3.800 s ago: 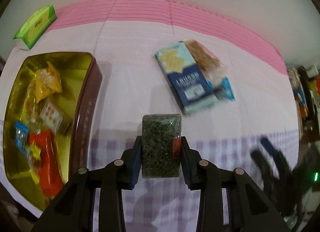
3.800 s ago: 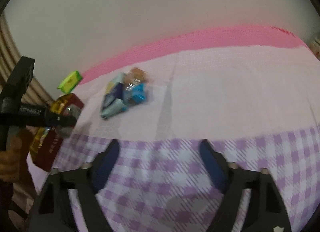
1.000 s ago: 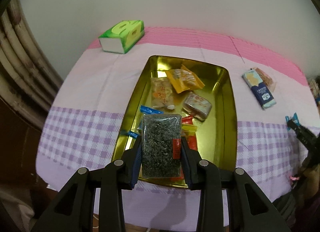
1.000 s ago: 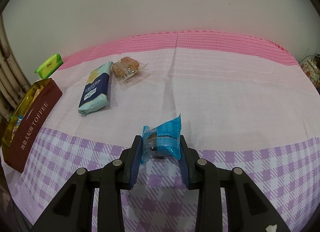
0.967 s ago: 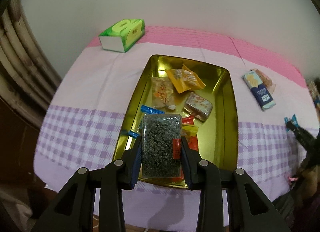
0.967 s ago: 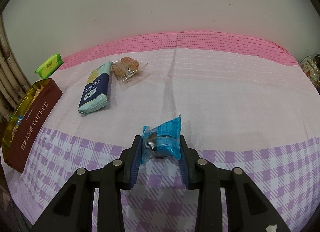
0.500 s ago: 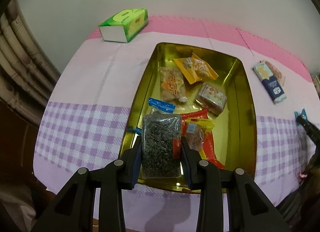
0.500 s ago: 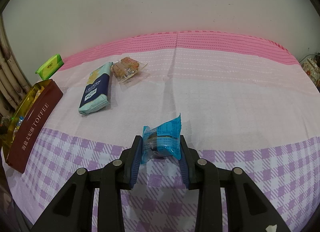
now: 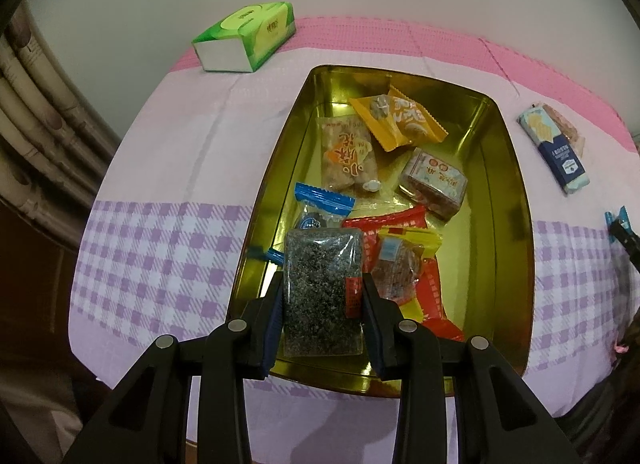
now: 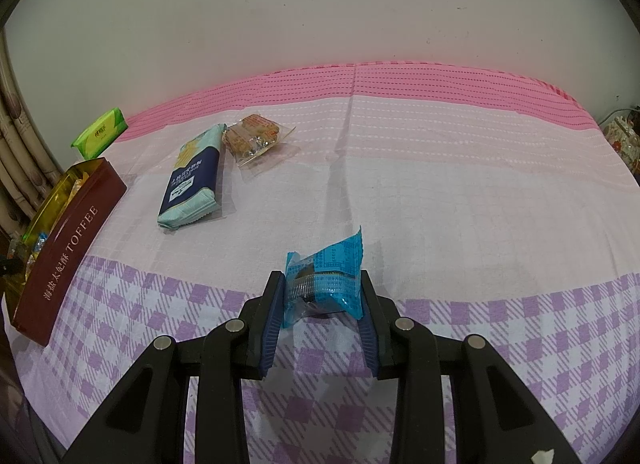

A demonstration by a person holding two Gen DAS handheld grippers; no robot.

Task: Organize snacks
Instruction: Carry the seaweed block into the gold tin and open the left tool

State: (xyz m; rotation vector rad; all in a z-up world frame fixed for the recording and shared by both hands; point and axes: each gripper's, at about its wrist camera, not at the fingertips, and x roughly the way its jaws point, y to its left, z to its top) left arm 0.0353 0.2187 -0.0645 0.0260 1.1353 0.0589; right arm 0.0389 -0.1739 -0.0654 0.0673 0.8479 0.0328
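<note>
My left gripper (image 9: 322,296) is shut on a clear packet of dark seaweed-like bits (image 9: 322,288) and holds it above the near end of the gold tin (image 9: 516,224). The tin holds several wrapped snacks, among them an orange packet (image 9: 400,120) and a blue one (image 9: 320,206). My right gripper (image 10: 322,300) is shut on a small blue wrapped snack (image 10: 326,278) just above the checked cloth. A navy and teal biscuit pack (image 10: 192,176) and a clear cracker packet (image 10: 252,136) lie on the pink cloth farther left. The tin's red TOFFEE side (image 10: 68,248) shows at the left edge.
A green tissue pack (image 9: 246,36) lies behind the tin by the wall; it also shows in the right wrist view (image 10: 100,138). A curtain (image 9: 36,132) hangs left of the table. The table's front edge (image 9: 320,396) runs just under my left gripper.
My left gripper has moved closer to the tin with the dark packet, so the tin looks larger. My right gripper and its blue snack have stayed still.
</note>
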